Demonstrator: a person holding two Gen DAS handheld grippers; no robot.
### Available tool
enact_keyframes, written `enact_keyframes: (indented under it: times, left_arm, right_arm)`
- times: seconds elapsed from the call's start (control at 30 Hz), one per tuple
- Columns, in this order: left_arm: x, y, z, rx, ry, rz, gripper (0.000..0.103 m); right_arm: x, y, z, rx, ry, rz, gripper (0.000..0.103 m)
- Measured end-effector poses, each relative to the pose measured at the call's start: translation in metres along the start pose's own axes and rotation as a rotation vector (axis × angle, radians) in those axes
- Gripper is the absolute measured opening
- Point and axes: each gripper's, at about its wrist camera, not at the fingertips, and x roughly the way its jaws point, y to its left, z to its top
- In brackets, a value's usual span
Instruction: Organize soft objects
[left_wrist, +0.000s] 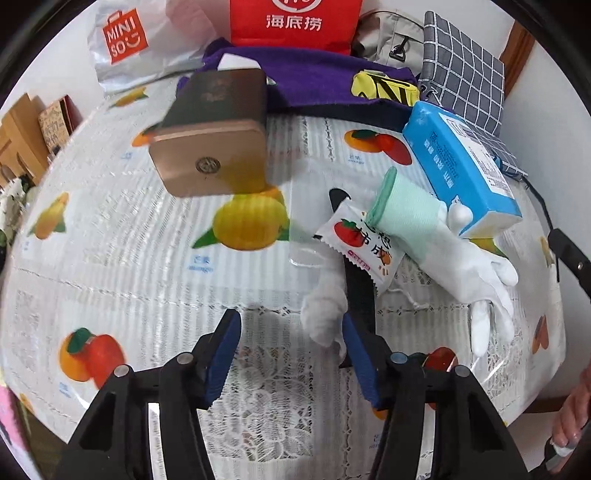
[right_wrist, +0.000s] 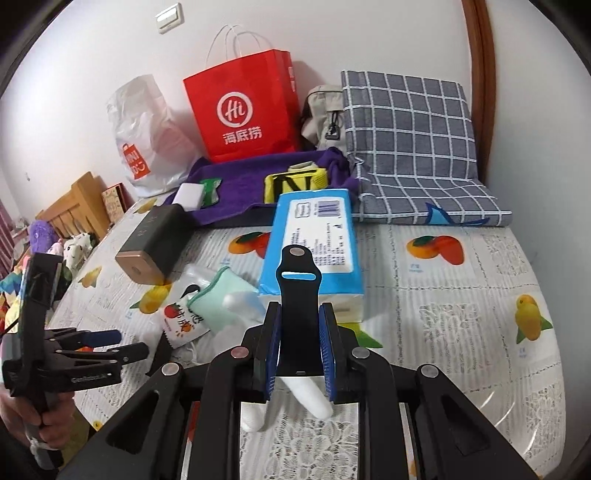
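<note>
The right claw pinched a black silicone watch strap, holding it upright above a white rubber glove with a mint-green cuff that lay on the counter beside a blue tissue pack. The left claw was spread over the lace-and-fruit cover, pinching nothing; a white glove finger lay just by its right pad. A snack packet rested against the cuff, and a bronze-ended box stood farther back.
</note>
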Motion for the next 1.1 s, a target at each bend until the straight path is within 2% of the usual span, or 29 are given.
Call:
enact_keyframes:
  times: [0.1,0.17,0.23,0.3,0.4,0.73,1.1]
  left_arm:
    - [0.007,0.000,-0.001,-0.012,0.012,-0.016,0.052]
    - [0.007,-0.003,-0.001,0.002,-0.002,-0.022,0.043]
    - [0.008,-0.003,0.001,-0.001,-0.005,-0.047,0.026]
    - [0.007,-0.002,0.002,0.002,-0.008,-0.064,0.018]
    - [-0.002,0.004,0.005,-0.004,-0.029,-0.042,0.017]
    - [-0.041,0.033,0.020,-0.061,-0.107,-0.047,0.017]
    - [-0.074,0.044,0.030,-0.090,-0.174,-0.038,0.017]
  right_arm:
    - [0.003,0.004,-0.004,-0.002,0.011,0.007,0.020]
    - [0.003,0.004,-0.006,0.002,0.016,0.010,0.020]
    - [0.004,0.005,-0.008,0.009,0.022,0.007,0.020]
    - [0.003,0.005,-0.009,0.015,0.027,0.000,0.020]
    - [-0.001,0.005,-0.010,0.019,0.024,-0.006,0.020]
    - [-0.020,0.007,0.001,0.035,0.006,-0.007,0.020]
    - [-0.039,0.005,0.010,0.039,-0.003,-0.051,0.020]
